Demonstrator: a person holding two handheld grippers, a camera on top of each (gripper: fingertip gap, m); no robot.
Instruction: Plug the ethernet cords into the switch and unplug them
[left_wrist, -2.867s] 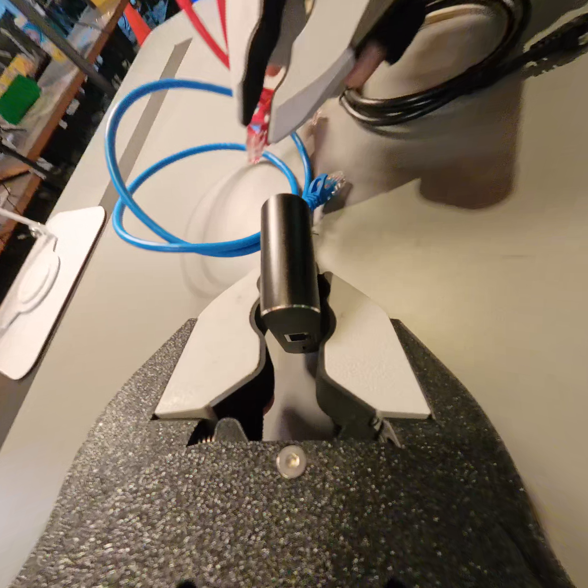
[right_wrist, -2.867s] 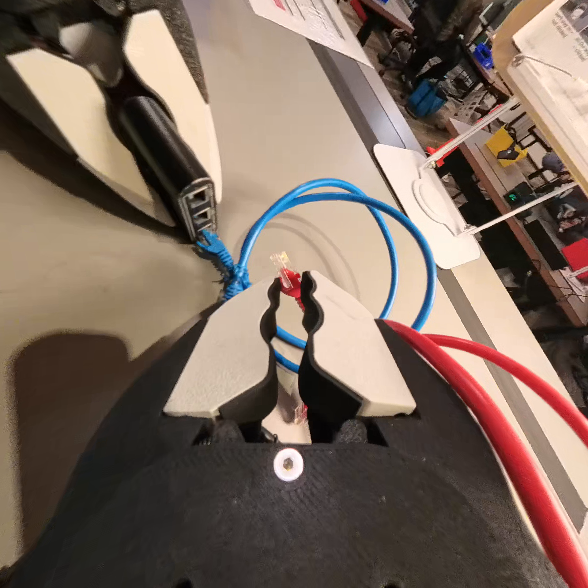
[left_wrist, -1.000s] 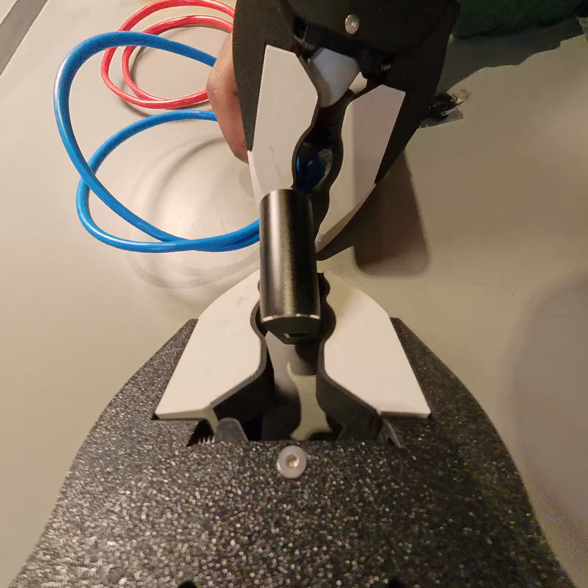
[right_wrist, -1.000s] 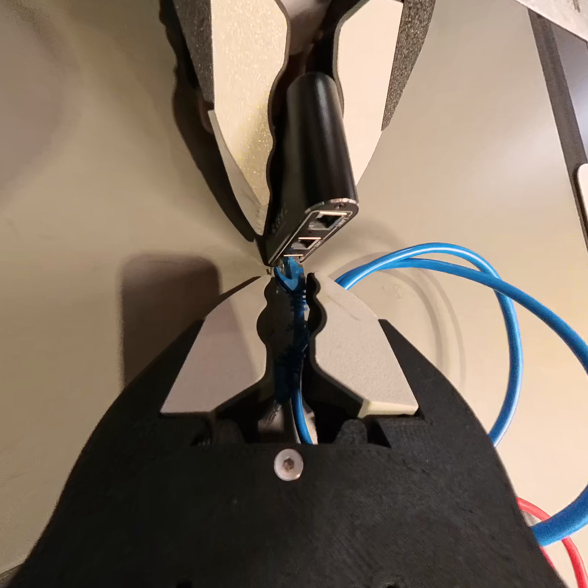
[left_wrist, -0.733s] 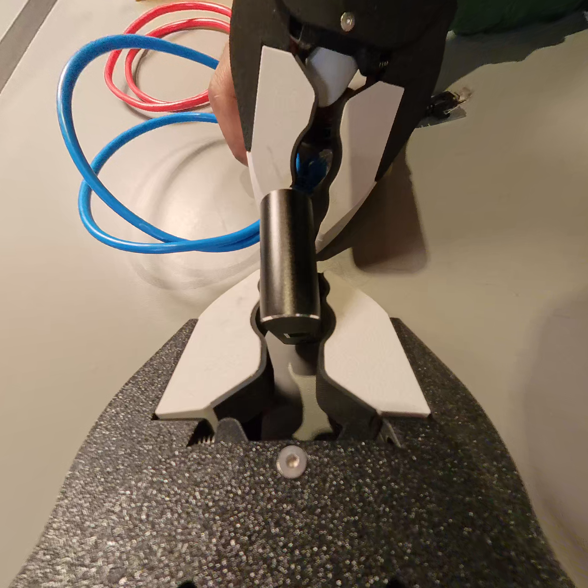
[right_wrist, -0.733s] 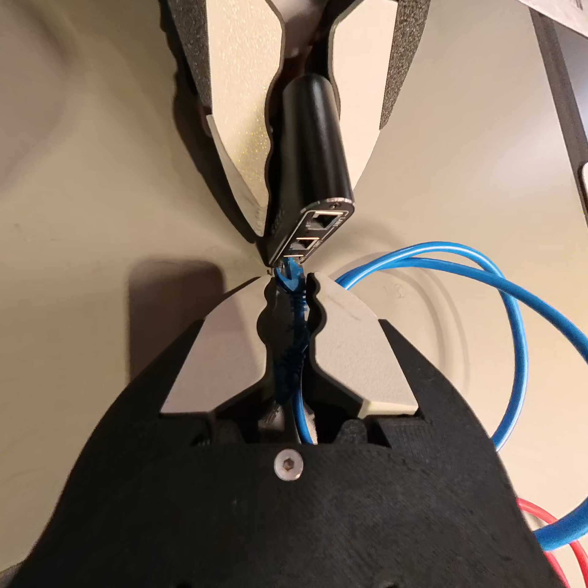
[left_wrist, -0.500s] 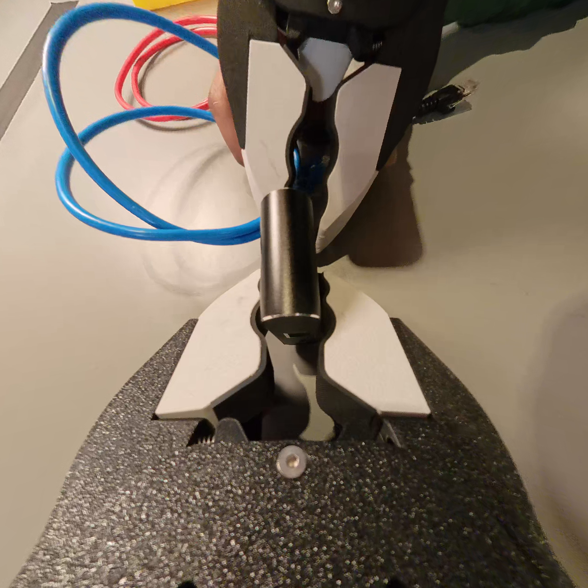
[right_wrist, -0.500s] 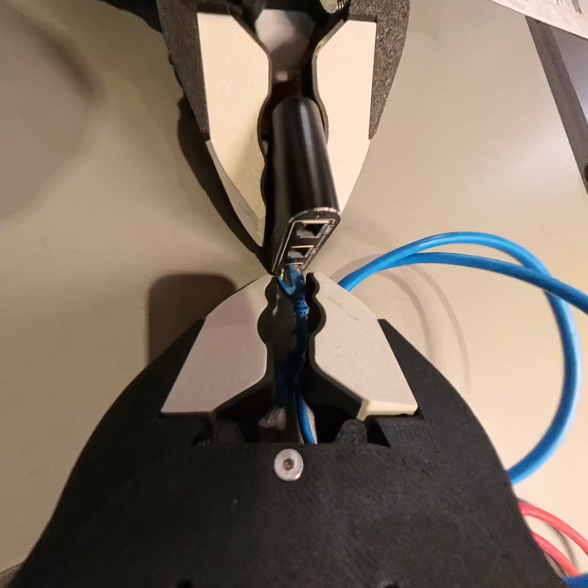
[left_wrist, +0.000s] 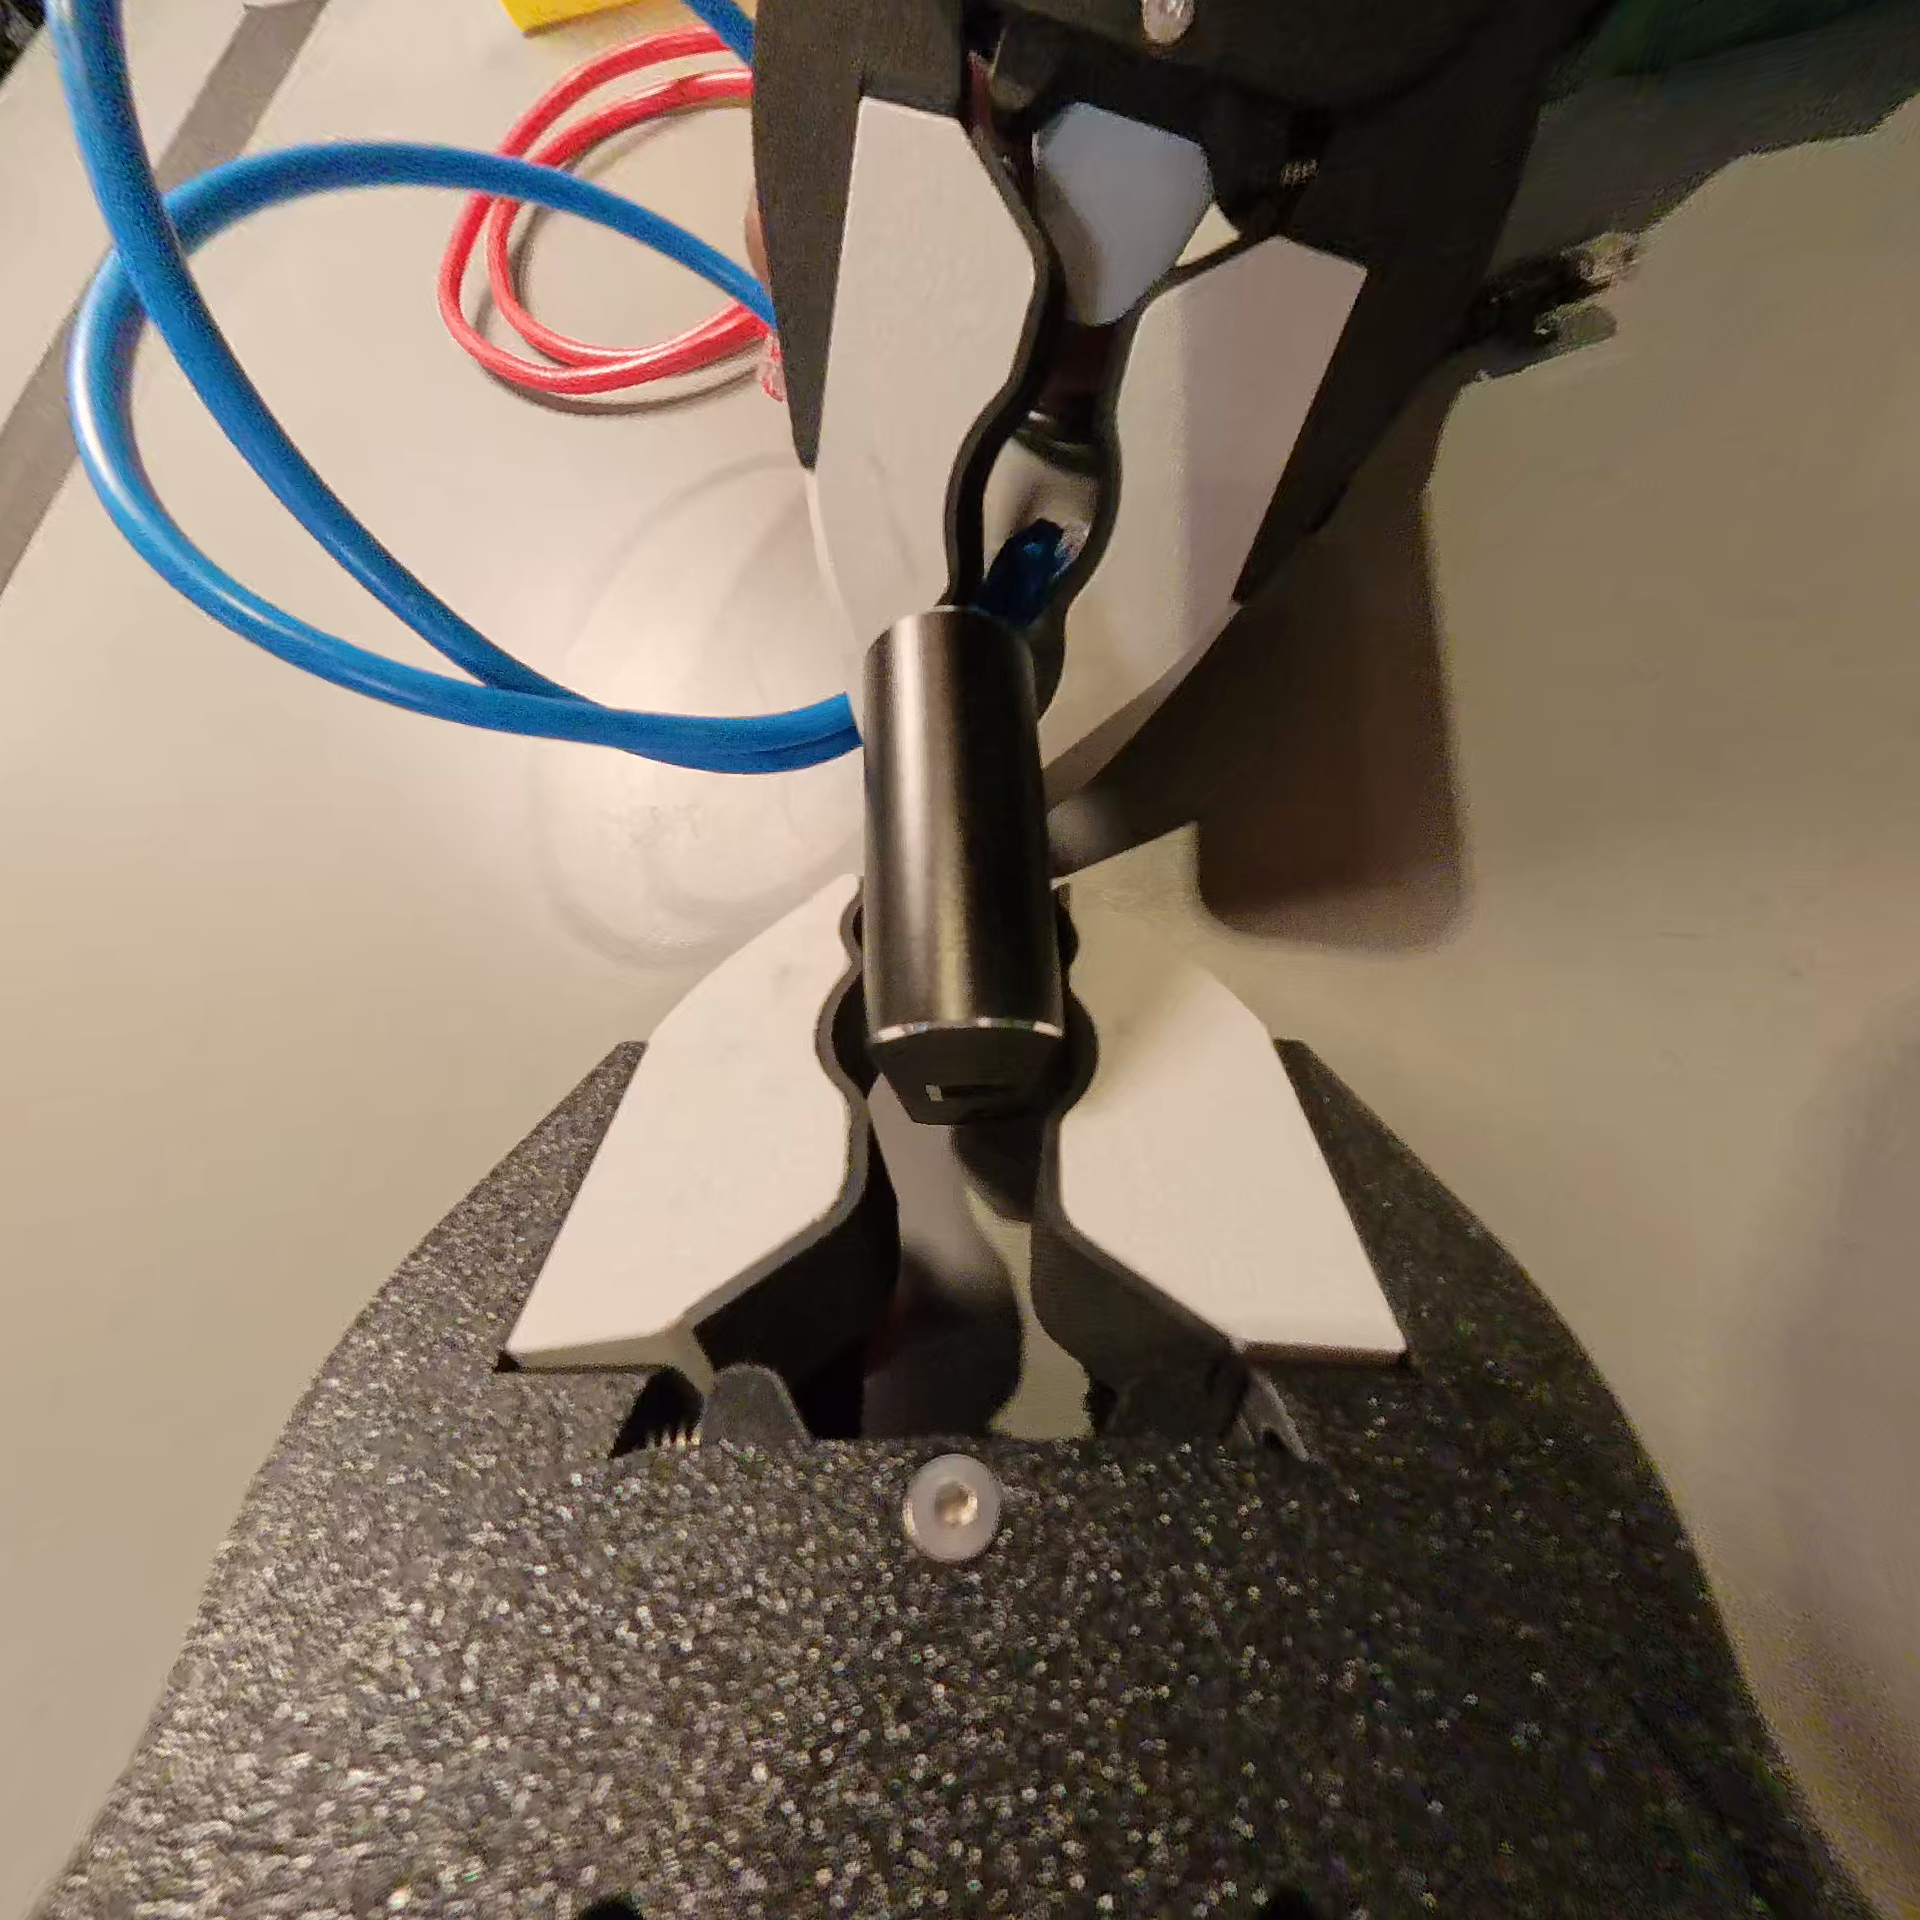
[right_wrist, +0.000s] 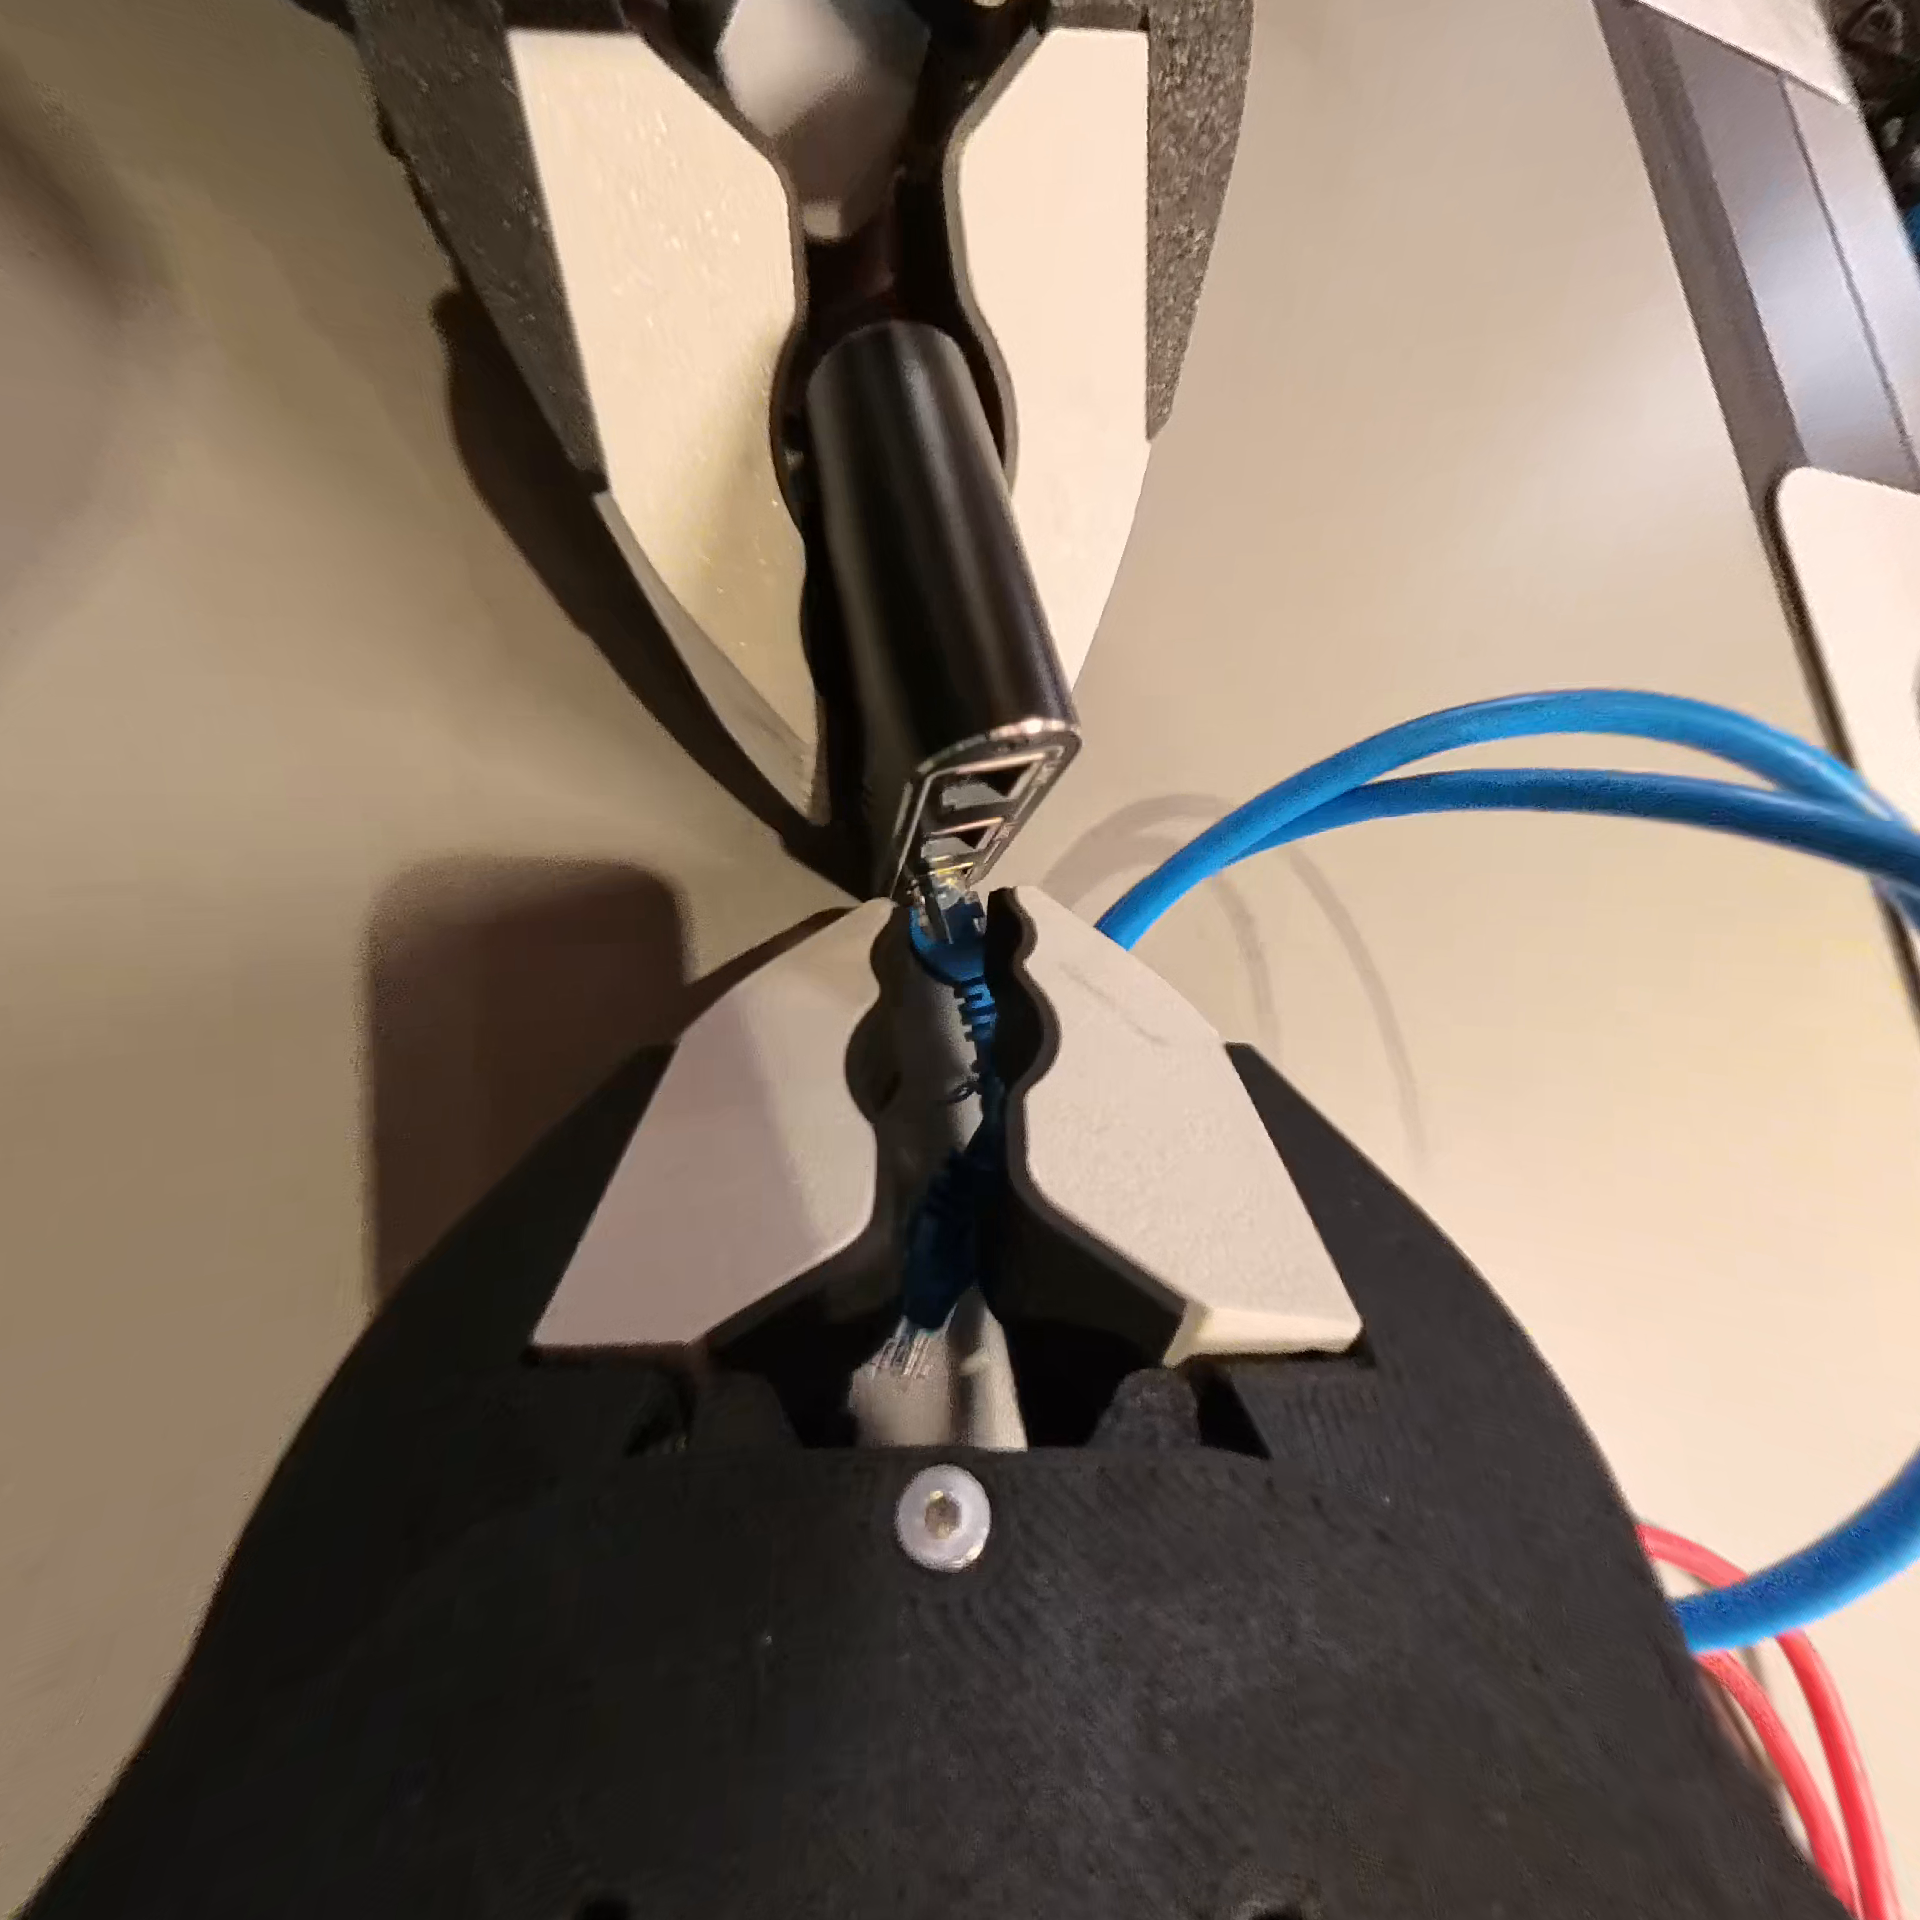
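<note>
My left gripper (left_wrist: 956, 909) is shut on a black tube-shaped switch (left_wrist: 951, 831) and holds it above the beige table (left_wrist: 312, 1039). My right gripper (right_wrist: 943, 904) is shut on the plug of the blue ethernet cord (right_wrist: 961, 977). The two grippers face each other tip to tip. The plug's clear tip sits at the mouth of the lowest port (right_wrist: 940, 873) on the switch (right_wrist: 925, 582). How deep it sits I cannot tell. Two upper ports are empty. In the left wrist view the right gripper (left_wrist: 1023, 623) shows behind the switch with the blue plug (left_wrist: 1023, 571).
The blue cord loops over the table at the left (left_wrist: 260, 499) and shows at the right in the right wrist view (right_wrist: 1558, 758). A coiled red cord (left_wrist: 582, 343) lies behind it. A loose black plug (left_wrist: 1548, 301) lies at the far right. A dark strip (right_wrist: 1745, 260) edges the table.
Both grippers have kept their hold with plug and switch end to end. The switch has swung more into line with the plug. The blue loops have shifted across the table.
</note>
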